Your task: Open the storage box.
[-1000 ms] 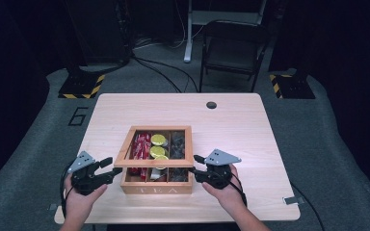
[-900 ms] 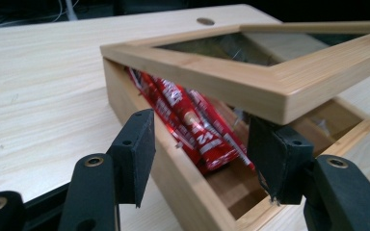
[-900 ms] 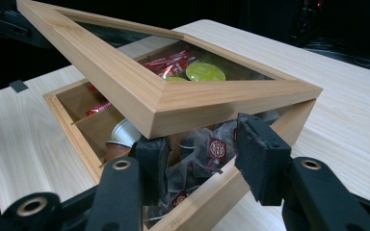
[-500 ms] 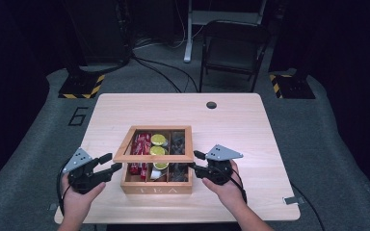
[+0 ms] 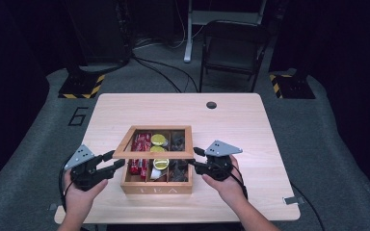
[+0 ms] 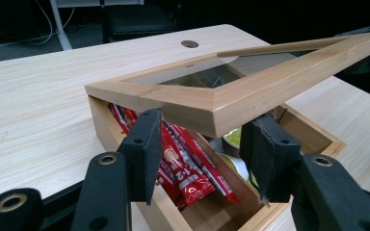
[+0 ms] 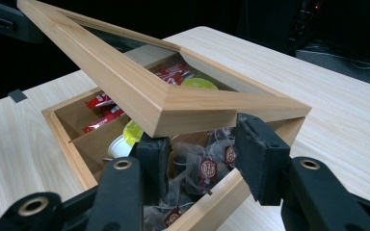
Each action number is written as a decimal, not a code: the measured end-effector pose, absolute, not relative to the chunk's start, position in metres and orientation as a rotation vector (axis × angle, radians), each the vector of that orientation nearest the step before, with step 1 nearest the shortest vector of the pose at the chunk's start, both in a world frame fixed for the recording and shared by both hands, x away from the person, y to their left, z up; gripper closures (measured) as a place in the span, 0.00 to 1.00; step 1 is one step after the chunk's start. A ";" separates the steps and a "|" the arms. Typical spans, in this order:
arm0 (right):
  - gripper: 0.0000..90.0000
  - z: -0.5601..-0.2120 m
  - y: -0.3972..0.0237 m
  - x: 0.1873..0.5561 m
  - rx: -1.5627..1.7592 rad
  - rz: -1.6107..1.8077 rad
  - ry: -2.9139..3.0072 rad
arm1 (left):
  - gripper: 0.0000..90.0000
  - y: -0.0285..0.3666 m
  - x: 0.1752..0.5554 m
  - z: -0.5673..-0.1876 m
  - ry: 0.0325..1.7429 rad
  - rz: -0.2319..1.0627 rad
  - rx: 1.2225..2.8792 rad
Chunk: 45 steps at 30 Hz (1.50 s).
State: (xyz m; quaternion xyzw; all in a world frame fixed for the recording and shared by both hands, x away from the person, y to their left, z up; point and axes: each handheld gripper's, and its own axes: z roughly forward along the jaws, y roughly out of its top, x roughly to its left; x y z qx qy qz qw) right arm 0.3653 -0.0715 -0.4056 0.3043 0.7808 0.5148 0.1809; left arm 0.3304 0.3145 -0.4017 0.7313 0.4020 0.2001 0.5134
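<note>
Fingers of the right gripper are clamped on the near right corner of the lid, one pad inside the frame and one on its outer edge. The left gripper has its fingers half apart around the near left corner; they have just been closing, and the corner is between them, but I cannot tell if the pads already press on it. The lid is lifted at the front and hangs tilted over the box, which stands on the near middle of the tabletop. Inside the box lie red sachets on the left, yellow-topped cups in the middle and tea bags on the right. The risk, I think, is on the left side: if this gripper pulls up before it holds well, the corner may slip and the lid may twist or drop on the contents. Uneven lifting could also drag the whole box forward.
</note>
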 end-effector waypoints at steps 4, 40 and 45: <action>0.62 -0.404 -0.071 0.367 0.860 1.458 2.202 | 0.56 0.313 0.331 -0.399 0.975 0.494 1.758; 0.60 -0.387 -0.068 0.401 0.876 1.490 2.160 | 0.58 0.304 0.349 -0.376 1.051 0.559 1.678; 0.60 -0.388 -0.067 0.401 0.889 1.491 2.151 | 0.58 0.304 0.349 -0.377 1.053 0.557 1.664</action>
